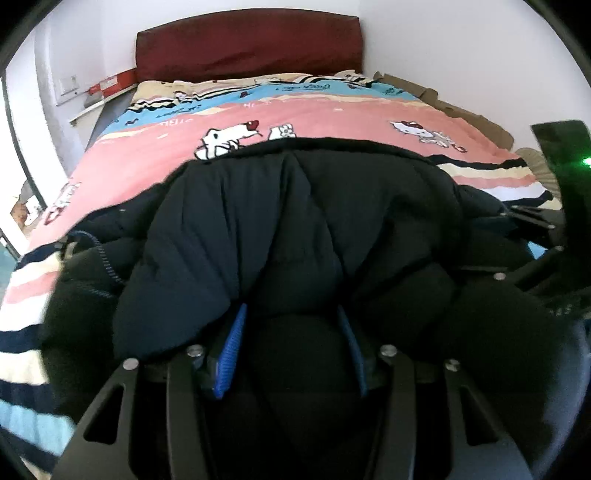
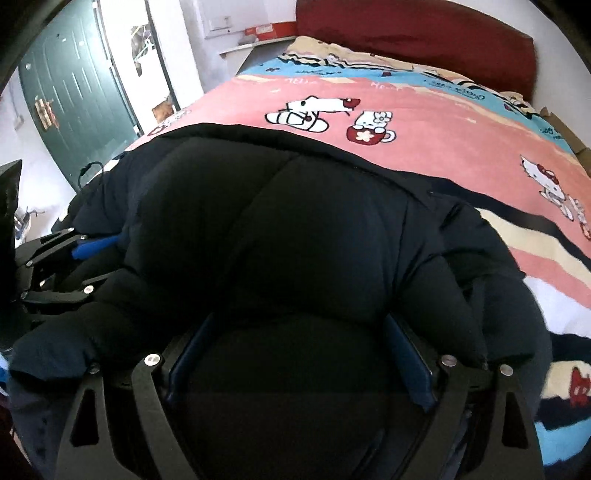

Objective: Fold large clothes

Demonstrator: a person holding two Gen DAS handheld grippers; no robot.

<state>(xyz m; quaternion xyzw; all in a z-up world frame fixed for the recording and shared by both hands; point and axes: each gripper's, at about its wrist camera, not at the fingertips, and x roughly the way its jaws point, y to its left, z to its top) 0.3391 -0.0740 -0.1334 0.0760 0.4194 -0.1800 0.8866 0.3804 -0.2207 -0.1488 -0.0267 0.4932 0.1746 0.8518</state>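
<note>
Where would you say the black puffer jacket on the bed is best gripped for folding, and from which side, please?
Grip the black puffer jacket by a thick bunched fold along its near edge, coming from the foot of the bed and angled downward. The padding bulges there, giving each claw a roll to pinch; both the left claw and right claw already straddle such folds.

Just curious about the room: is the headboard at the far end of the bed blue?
No, the headboard is dark red; blue appears only in the patterned bedcover below it.

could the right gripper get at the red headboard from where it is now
Probably not as things stand. The right gripper is full of bulky black puffer jacket, and the whole pink cartoon quilt stretches between it and the dark red headboard at the bed's far end.
</note>
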